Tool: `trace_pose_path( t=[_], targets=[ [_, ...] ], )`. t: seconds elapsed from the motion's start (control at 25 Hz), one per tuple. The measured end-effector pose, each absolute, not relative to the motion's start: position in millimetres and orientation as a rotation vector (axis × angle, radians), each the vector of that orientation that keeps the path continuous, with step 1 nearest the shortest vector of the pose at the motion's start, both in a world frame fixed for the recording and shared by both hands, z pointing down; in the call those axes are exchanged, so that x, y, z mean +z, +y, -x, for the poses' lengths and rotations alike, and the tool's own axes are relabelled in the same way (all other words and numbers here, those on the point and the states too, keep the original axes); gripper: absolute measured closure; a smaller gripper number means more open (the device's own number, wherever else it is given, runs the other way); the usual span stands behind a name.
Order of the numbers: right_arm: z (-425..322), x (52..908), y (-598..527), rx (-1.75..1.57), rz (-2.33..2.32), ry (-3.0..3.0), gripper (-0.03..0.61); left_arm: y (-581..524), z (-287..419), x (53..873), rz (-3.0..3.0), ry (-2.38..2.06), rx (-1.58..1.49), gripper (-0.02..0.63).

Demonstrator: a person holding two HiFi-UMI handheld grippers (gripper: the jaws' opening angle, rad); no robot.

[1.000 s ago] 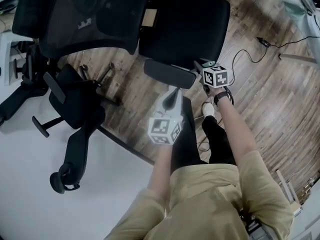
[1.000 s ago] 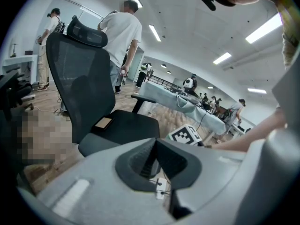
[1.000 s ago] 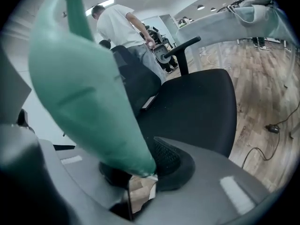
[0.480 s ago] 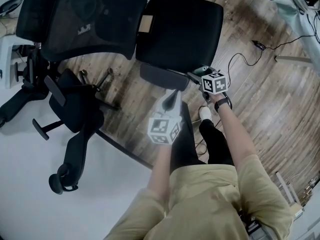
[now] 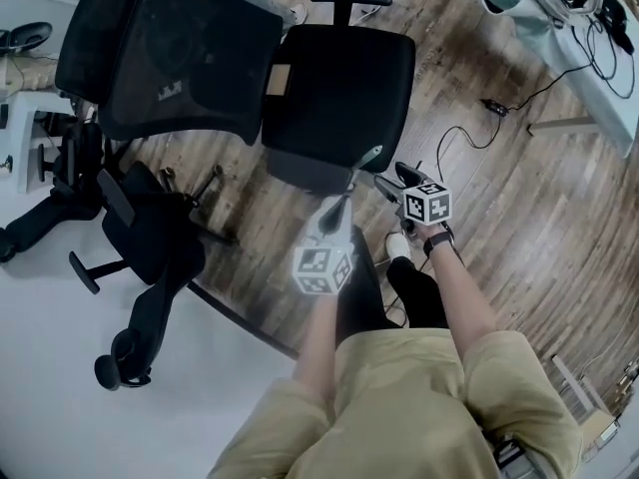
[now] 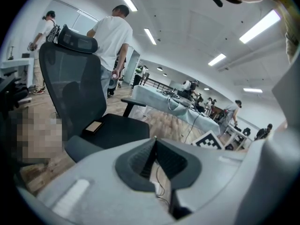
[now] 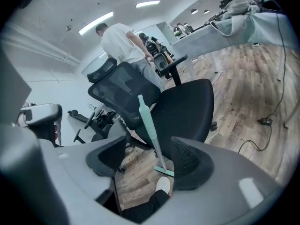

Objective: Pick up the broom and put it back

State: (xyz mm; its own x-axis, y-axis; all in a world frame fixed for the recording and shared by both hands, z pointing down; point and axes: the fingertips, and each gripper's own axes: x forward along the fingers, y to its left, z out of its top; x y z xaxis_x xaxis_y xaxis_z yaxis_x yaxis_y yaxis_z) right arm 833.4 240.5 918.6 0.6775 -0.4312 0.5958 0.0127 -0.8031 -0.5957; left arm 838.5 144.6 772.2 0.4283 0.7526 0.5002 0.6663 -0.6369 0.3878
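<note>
A broom [image 7: 151, 125] with a pale green handle leans against the front of the black office chair [image 7: 183, 107], its head [image 7: 164, 171] on the wood floor. In the head view only its green top [image 5: 369, 156] shows at the seat's [image 5: 339, 88] front edge. My right gripper [image 7: 150, 158] is drawn back from it; its jaws stand wide and are closing, with the handle seen in the gap but ahead of the pads, untouched. From above, this gripper [image 5: 392, 179] hangs just right of the broom. My left gripper [image 6: 154, 139] [image 5: 337, 206] is shut on nothing.
A second black chair [image 5: 170, 58] stands close on the left, its wheeled base [image 5: 150, 228] over a white floor area [image 5: 60, 317]. Cables [image 5: 489, 108] trail on the wood floor. My white shoe [image 5: 397, 245] is below the grippers. People [image 6: 112, 36] stand behind; covered tables [image 6: 173, 104] lie further off.
The right gripper's jaws have opened and it has pulled back from the chair's seat edge. The broom's top now shows leaning there. The left gripper drew back a little too.
</note>
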Motion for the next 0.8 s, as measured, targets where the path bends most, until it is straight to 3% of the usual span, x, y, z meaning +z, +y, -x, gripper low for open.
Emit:
trace_pose_path(
  t=[0.08,0.36,0.56,0.8],
  targets=[
    [-817.8,888.2,241.6,-1.000,2.348,0.307,0.282,148.0,-830.2,761.3,-2.553,1.269,0.988,0.612],
    [-792.5,747.5,267.8,-0.842,2.611,0.215,0.423,176.1,-807.6,703.3,-2.601,1.278,0.898,0.612],
    [-787.7,637.8,288.7,-0.589,2.763,0.181,0.551,193.5,-798.4,635.2,-2.645,1.313,0.730,0.612],
    [-773.8,527.2,293.3,-0.408,2.916,0.246,0.574,208.0,-788.3,550.1,-2.702,1.349,0.492,0.612]
  ],
)
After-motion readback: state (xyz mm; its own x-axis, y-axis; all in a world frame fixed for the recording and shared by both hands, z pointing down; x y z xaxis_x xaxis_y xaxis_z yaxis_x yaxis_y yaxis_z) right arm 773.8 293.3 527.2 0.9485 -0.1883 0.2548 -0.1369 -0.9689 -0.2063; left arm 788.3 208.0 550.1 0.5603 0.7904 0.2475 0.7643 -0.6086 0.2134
